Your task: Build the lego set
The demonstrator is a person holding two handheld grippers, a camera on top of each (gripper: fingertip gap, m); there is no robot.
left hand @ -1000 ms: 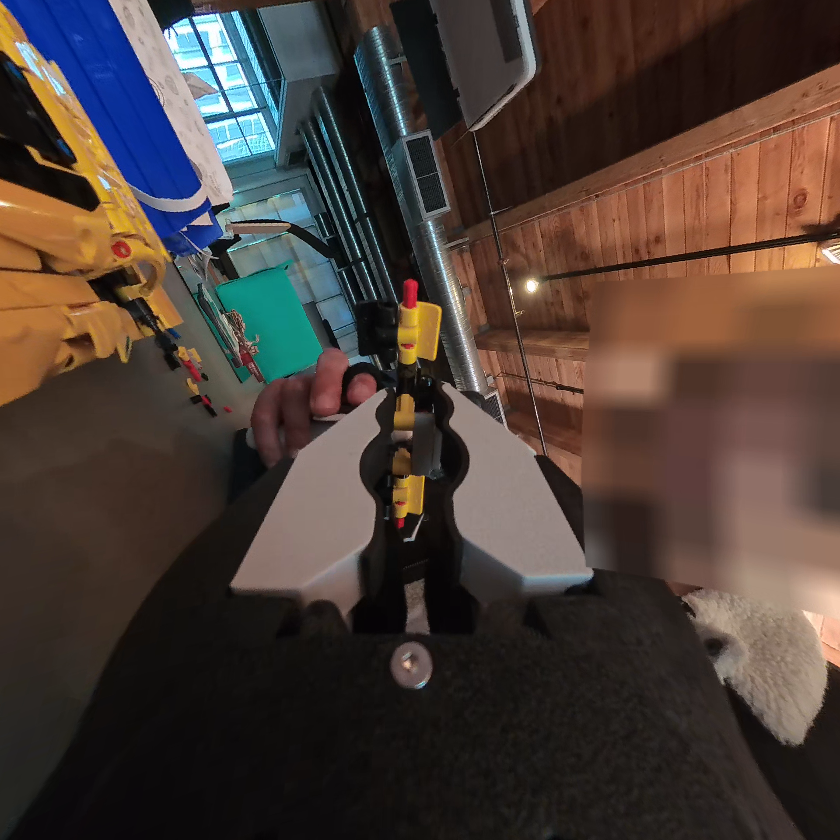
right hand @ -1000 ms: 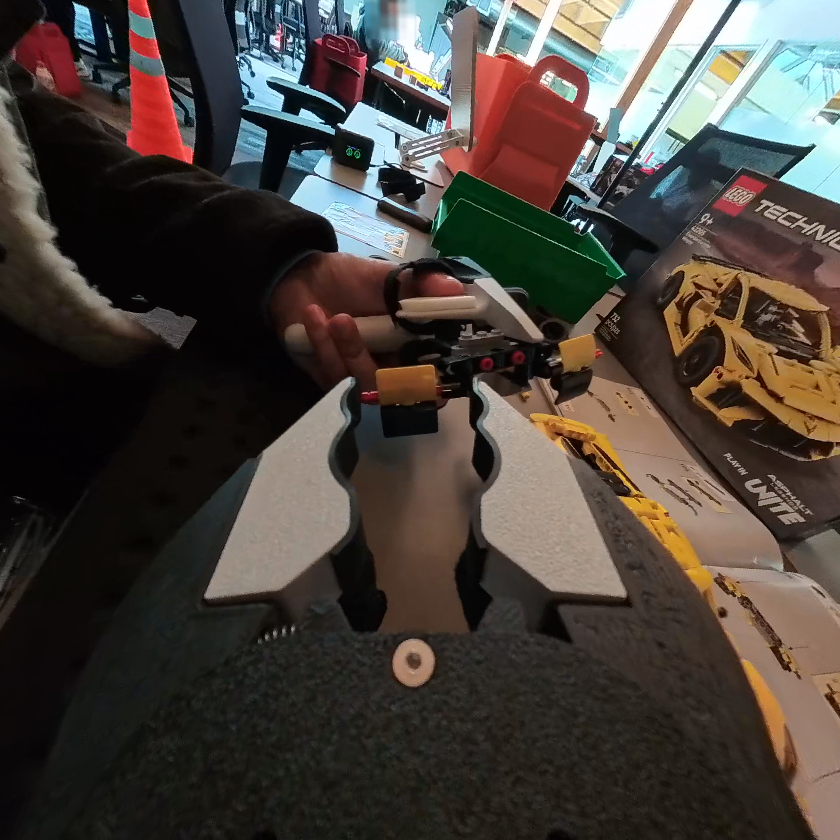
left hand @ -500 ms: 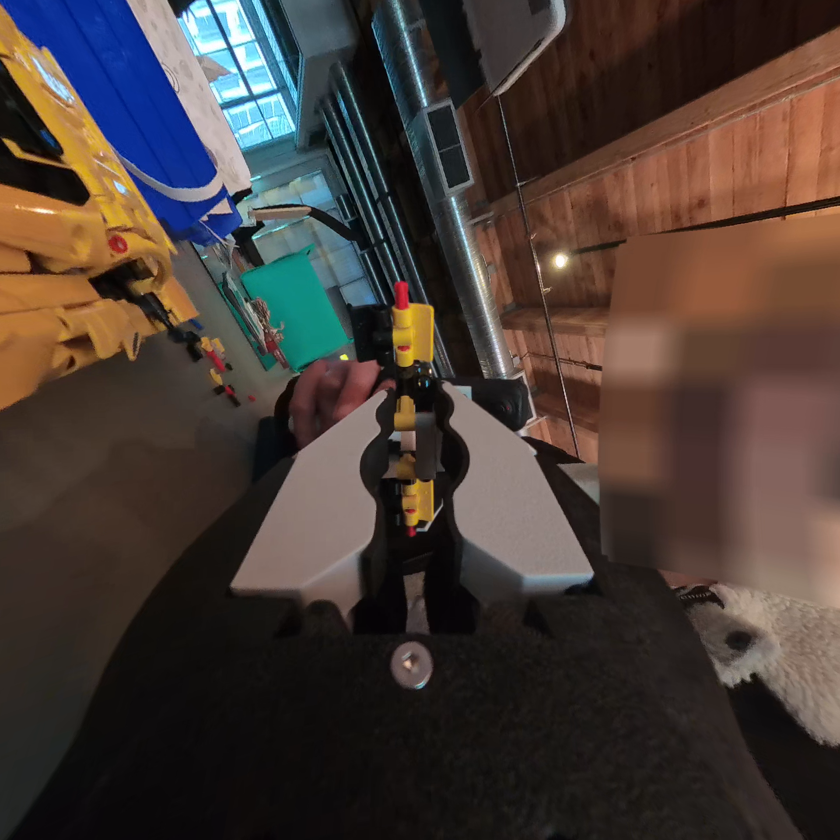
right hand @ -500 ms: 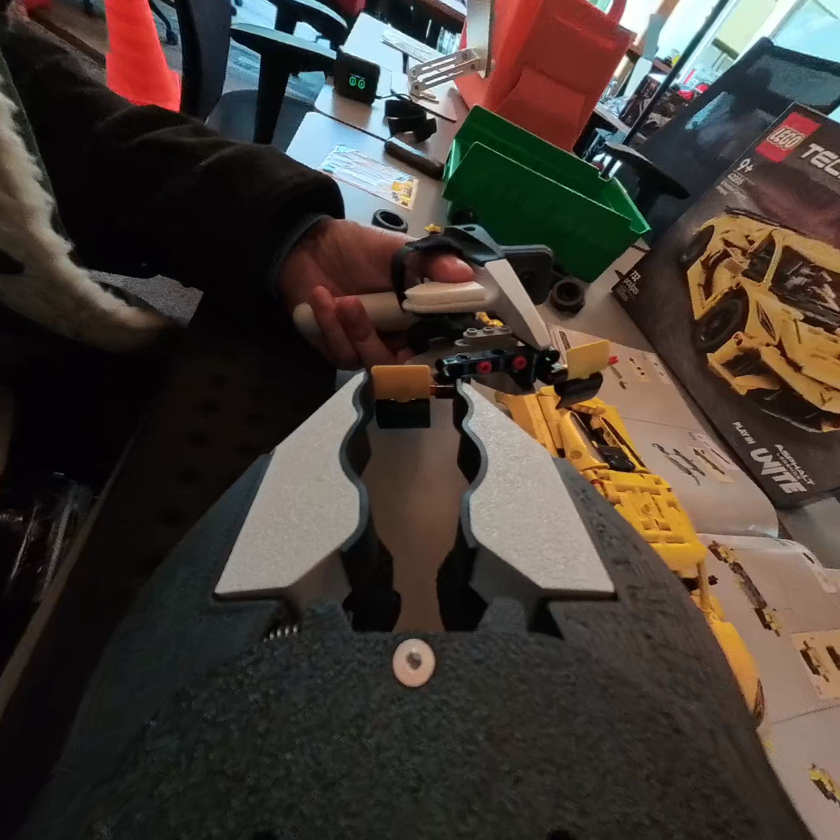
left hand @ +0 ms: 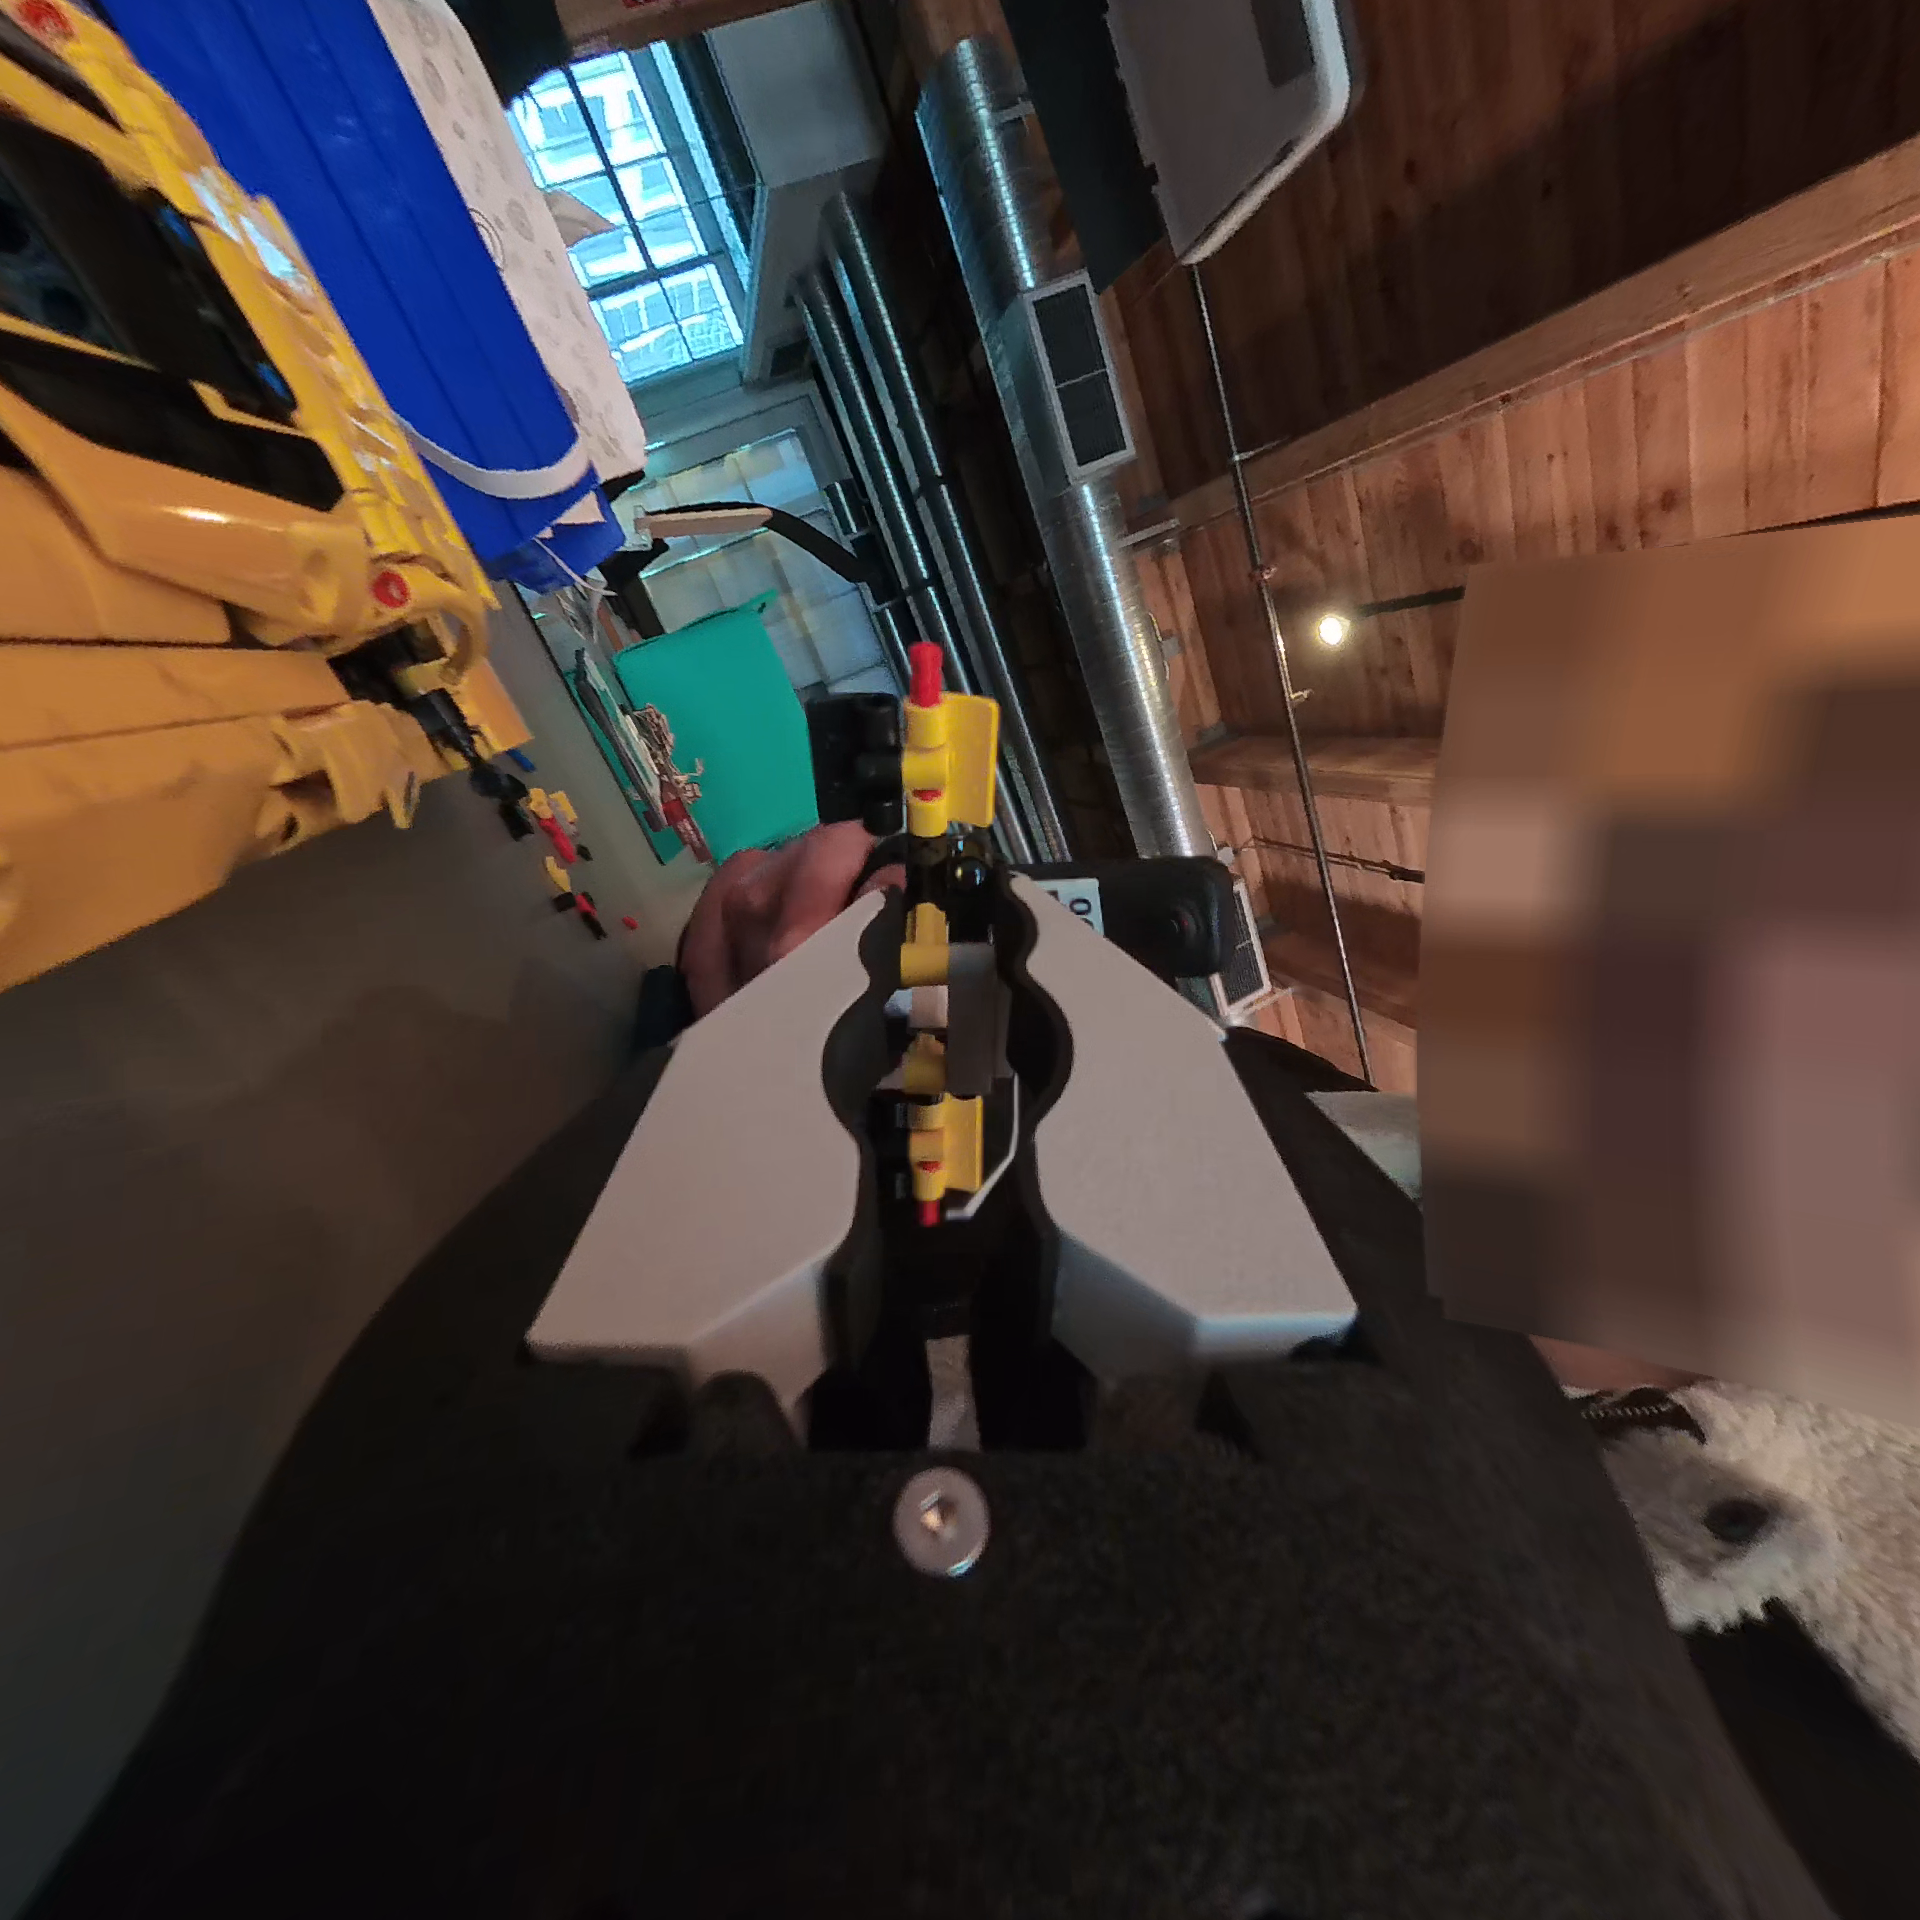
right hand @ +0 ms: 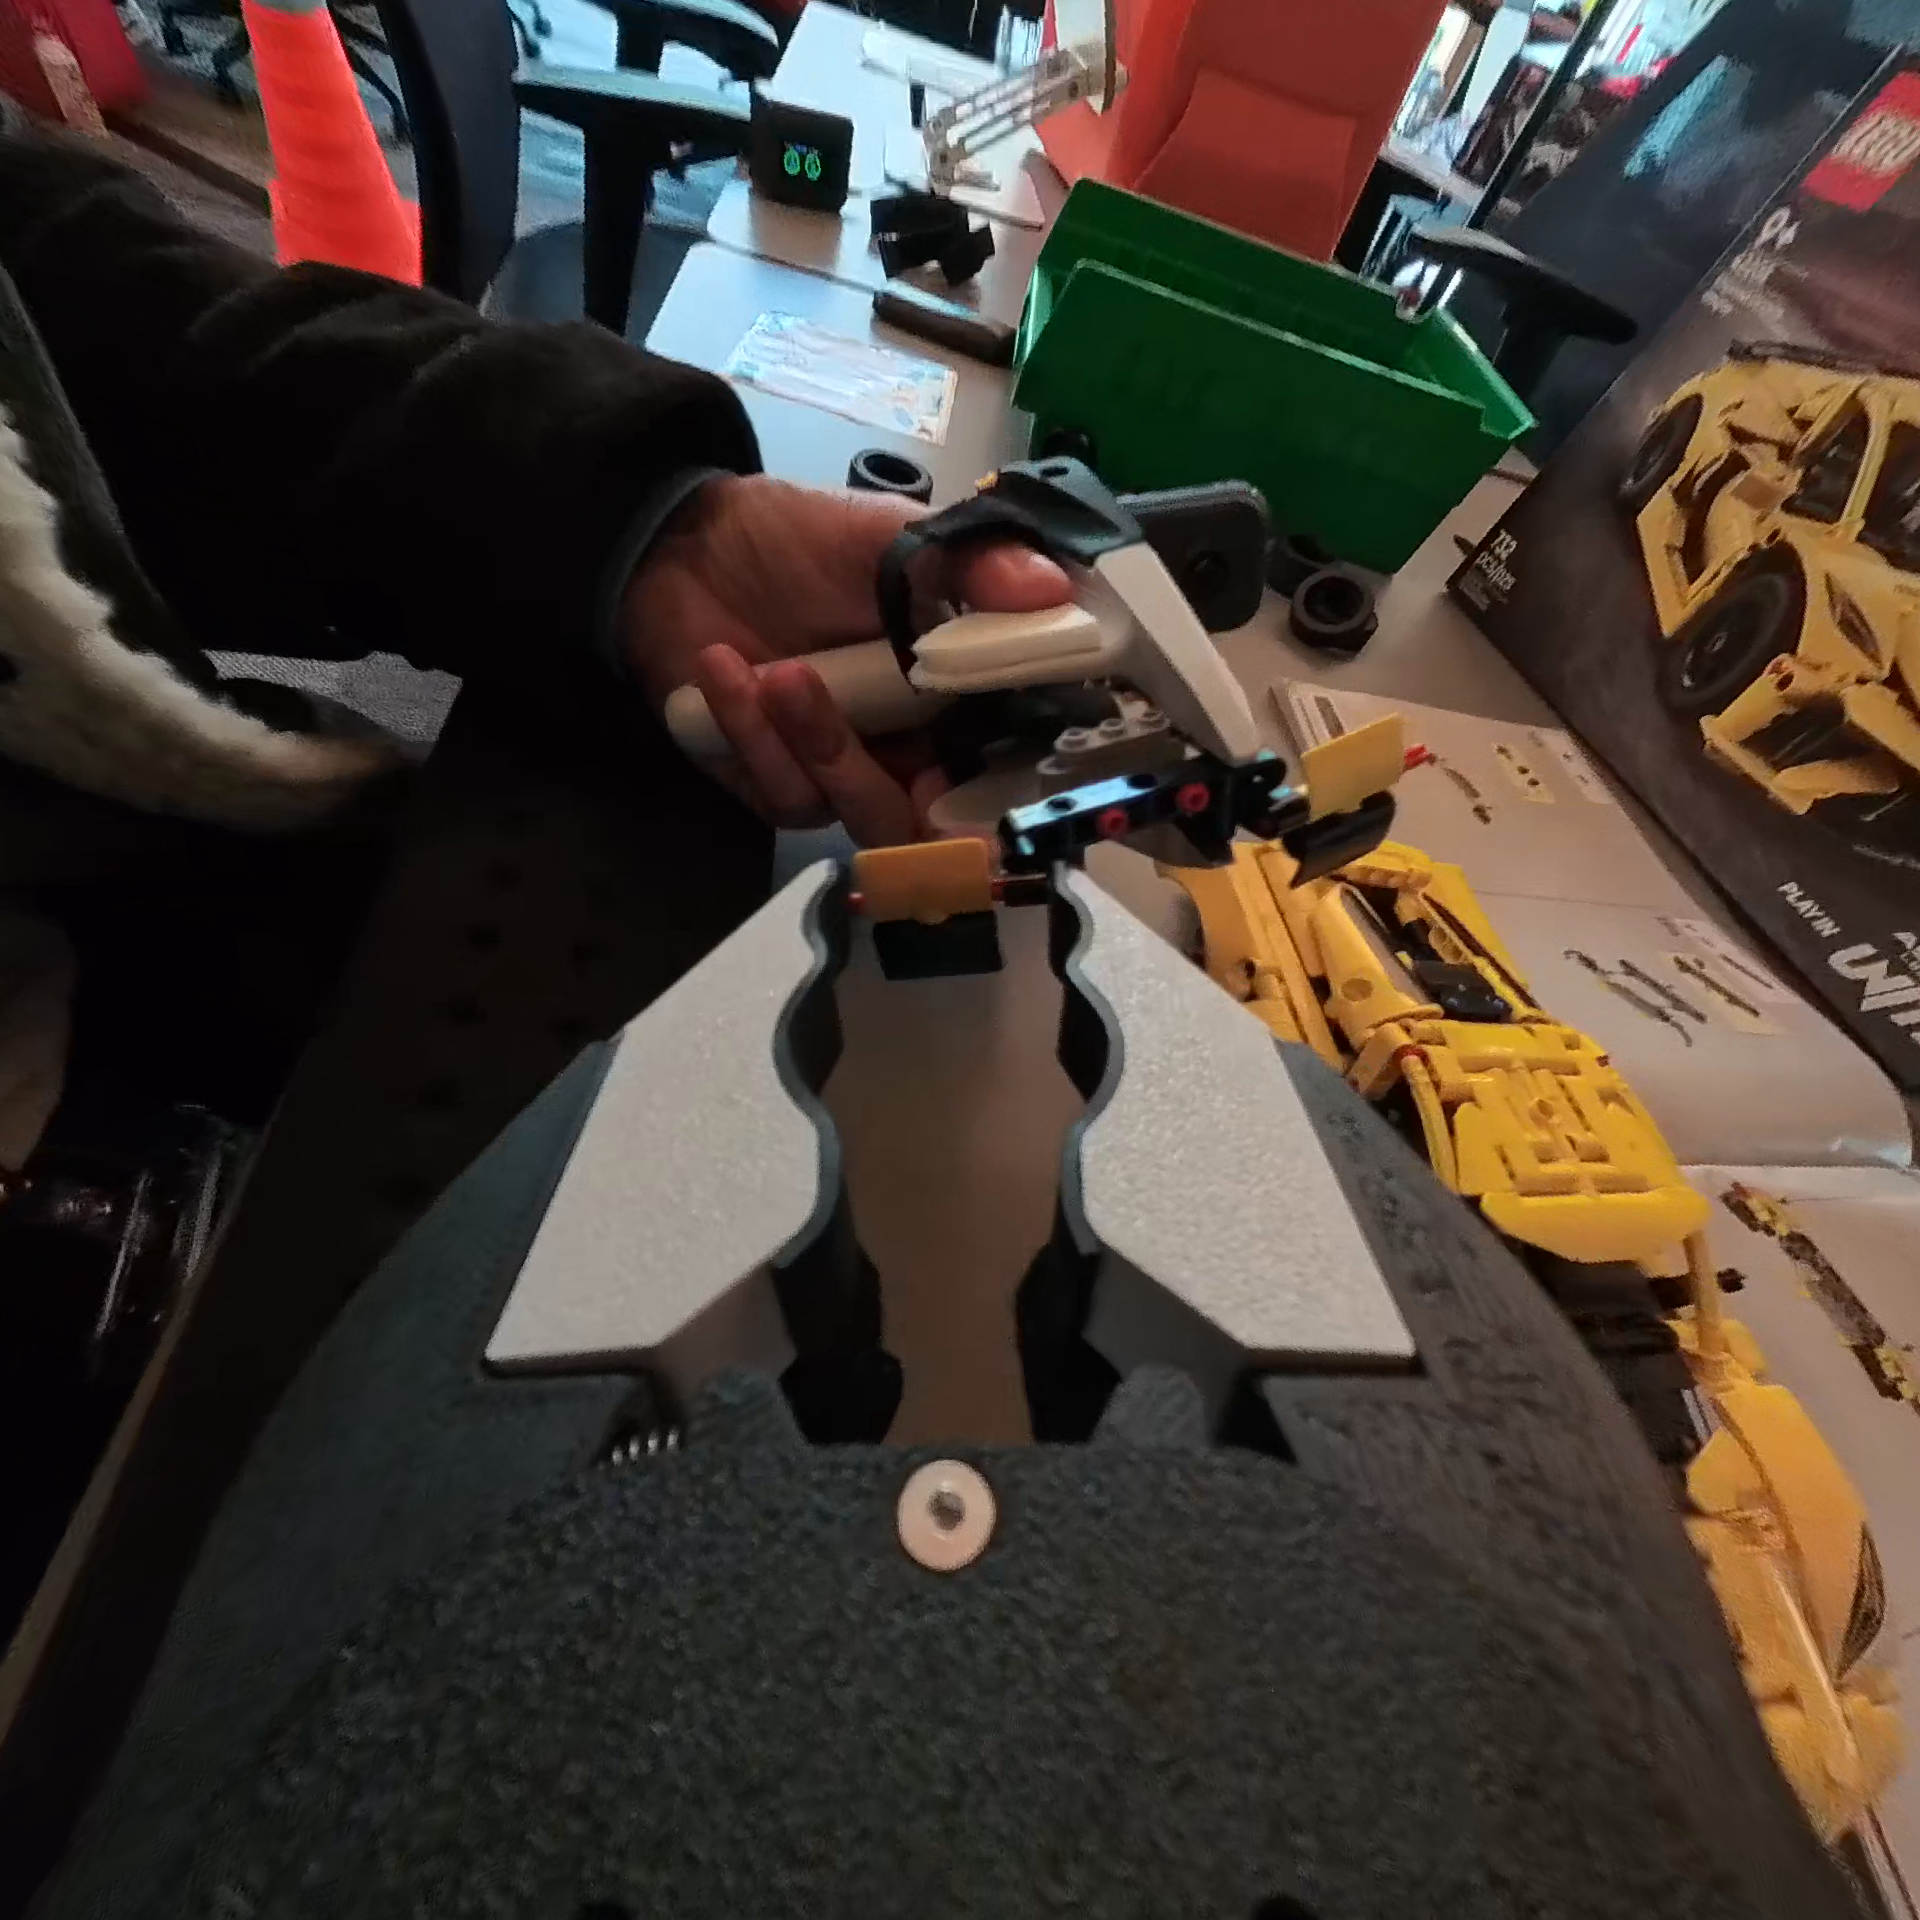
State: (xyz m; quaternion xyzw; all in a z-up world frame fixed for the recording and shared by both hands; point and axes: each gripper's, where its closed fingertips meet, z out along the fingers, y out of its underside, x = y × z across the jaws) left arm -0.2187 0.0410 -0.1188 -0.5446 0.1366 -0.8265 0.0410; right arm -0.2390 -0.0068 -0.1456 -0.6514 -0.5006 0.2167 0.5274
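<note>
On my left wrist view, the left tongs [left hand: 940, 914] are clenched on a small lego piece [left hand: 940, 774] of black and yellow parts with red pins, which sticks out past the tips. A hand [left hand: 764, 904] shows just behind it. The yellow lego car [left hand: 197, 582] lies at the left on the gray tabletop [left hand: 260, 1091], with loose small parts [left hand: 556, 831] near it.

On my right wrist view, the right tongs [right hand: 940, 894] stand released, their tips on either side of the yellow end [right hand: 925, 878] of the lego piece; I cannot tell if they touch it. The left tongs grip its black bar [right hand: 1132, 800] from above. Beyond lie the car, an instruction booklet [right hand: 1538, 831], the set's box [right hand: 1756, 540] and a green bin [right hand: 1247, 405].
</note>
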